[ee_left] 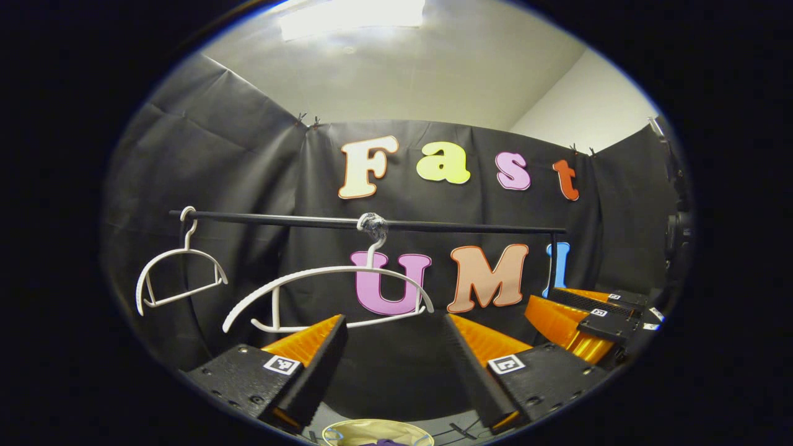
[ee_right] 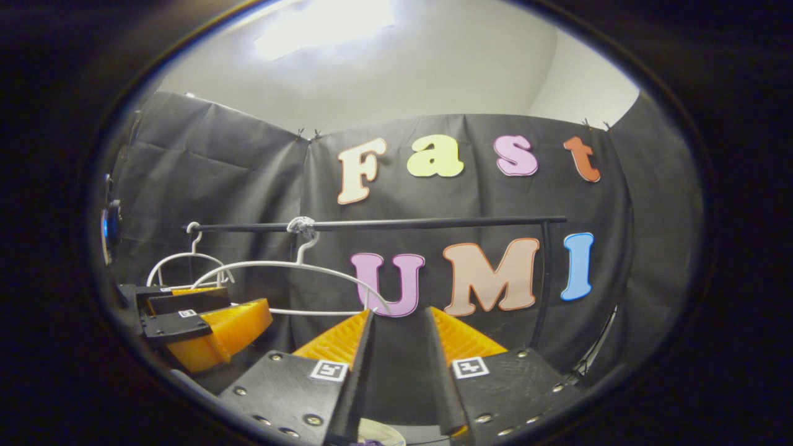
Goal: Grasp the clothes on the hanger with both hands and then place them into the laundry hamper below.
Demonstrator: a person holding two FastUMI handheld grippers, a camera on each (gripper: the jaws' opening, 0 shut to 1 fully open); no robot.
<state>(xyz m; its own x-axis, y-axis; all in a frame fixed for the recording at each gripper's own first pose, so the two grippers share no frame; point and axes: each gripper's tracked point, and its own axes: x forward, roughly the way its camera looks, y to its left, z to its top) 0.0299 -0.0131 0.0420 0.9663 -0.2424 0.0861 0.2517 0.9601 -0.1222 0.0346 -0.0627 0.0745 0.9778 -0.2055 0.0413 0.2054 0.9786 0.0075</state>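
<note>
Both hangers (ee_left: pixel 328 291) on the rail (ee_left: pixel 372 223) hang bare, a purple scrap of clothes (ee_left: pixel 385 442), soft and light, lies in the hamper (ee_left: pixel 347 430) below, while left gripper (ee_left: pixel 396 365) and right gripper (ee_right: pixel 399 359) jaws stand open, empty.

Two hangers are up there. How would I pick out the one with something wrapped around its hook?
Find the black rail running across the dark cloth wall. Two bare white hangers hang from it. Yours is the wide hanger near the rail's middle, its hook bound with pale wrapping, unlike the small hanger at the end.
</note>
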